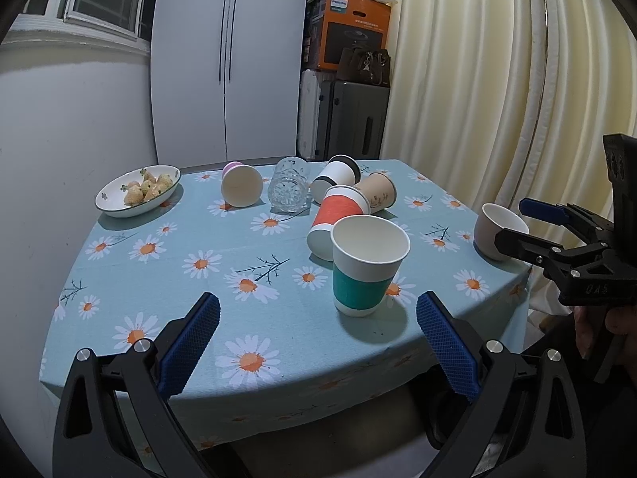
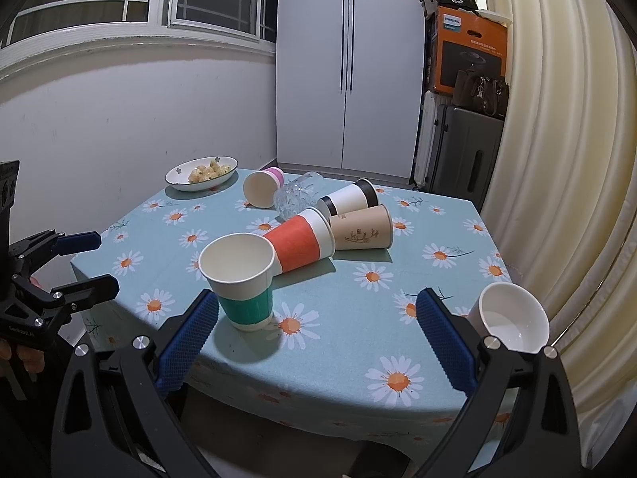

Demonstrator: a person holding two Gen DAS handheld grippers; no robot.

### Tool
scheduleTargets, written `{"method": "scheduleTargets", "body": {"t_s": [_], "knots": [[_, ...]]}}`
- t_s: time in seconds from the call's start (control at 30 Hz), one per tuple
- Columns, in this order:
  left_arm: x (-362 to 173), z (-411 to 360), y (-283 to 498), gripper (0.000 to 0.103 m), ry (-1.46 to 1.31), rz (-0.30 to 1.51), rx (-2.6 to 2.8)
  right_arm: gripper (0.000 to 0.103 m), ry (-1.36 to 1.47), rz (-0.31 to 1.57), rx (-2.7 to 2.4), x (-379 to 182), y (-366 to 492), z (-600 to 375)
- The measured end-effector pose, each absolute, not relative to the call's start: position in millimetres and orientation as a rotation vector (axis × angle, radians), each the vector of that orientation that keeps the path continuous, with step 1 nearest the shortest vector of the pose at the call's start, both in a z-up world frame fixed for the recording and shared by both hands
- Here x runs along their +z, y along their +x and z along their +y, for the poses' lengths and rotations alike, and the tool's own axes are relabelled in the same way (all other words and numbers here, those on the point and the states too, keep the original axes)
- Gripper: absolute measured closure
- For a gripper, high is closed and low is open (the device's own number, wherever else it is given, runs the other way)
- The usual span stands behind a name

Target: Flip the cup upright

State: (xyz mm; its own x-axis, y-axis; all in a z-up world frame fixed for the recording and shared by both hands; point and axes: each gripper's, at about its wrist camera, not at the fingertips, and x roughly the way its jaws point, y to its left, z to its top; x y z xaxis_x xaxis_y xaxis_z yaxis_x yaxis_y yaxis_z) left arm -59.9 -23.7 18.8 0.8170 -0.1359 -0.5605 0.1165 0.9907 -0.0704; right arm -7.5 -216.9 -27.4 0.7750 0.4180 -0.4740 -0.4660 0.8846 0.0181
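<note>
**A:** Cups were the job: the orange-banded cup (image 2: 300, 243) lay on its side mid-tabletop (image 2: 338, 342), at 1 o'clock from the upright teal cup (image 2: 243, 279), touching it.

**B:** And the tongs?

**A:** Both left tongs (image 1: 318, 342) and right tongs (image 2: 317, 338) were spread wide, pinching nothing, back at the near edge.

**B:** Best approach, I'd judge?

**A:** Pinch the orange band lightly, lift clear of the brown cup (image 2: 364, 233) at 3 o'clock, then rotate mouth-up.
</note>
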Motion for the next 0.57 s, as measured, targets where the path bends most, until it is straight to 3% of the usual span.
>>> {"method": "scheduleTargets", "body": {"t_s": [0.57], "knots": [[17.4,-22.6,-58.0,0.006,-0.036,0.603,-0.14,0.005,-0.108,0.497,0.471,-28.6,-5.6,-217.7]]}}
